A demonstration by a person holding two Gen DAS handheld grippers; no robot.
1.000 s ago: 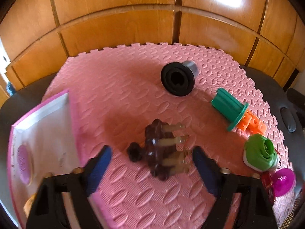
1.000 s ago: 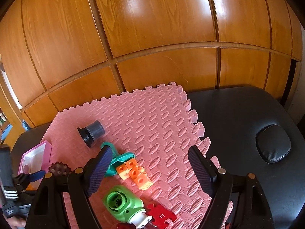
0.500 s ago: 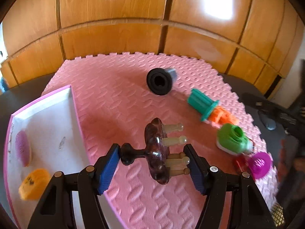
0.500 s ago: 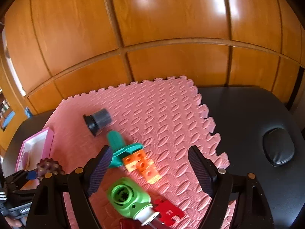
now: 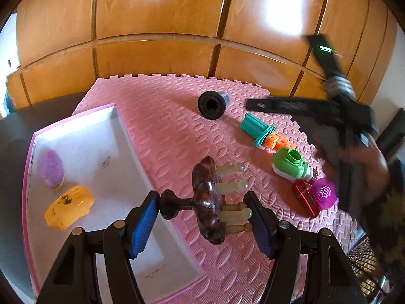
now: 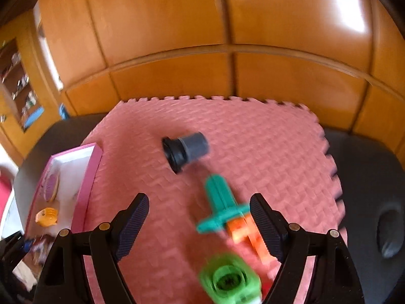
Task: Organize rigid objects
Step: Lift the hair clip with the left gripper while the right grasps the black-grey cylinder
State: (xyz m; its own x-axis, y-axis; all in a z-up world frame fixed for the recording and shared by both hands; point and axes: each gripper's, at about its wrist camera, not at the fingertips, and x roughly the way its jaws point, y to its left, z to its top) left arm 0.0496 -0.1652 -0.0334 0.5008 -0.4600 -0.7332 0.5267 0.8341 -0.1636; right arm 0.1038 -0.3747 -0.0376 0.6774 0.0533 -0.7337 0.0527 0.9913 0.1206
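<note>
Claws differ in load. At far left a white shallow tray with a pink rim (image 5: 83,136) holds a purple oval piece (image 5: 52,171) and a yellow shell-shaped piece (image 5: 68,207). The left claw (image 5: 202,224), angled downward, pinches a dark brown knobbed massager with pale pegs (image 5: 207,202) above the tray's right edge and the pink foam mat (image 5: 164,116). Further right lie a black-and-grey flanged cylinder (image 6: 186,149), a teal ribbed flanged piece (image 6: 219,202) touching orange blocks (image 6: 243,230), and a green round toy (image 6: 229,278). The right claw (image 6: 200,224), tilted down, is spread and empty above them, blurred.
</note>
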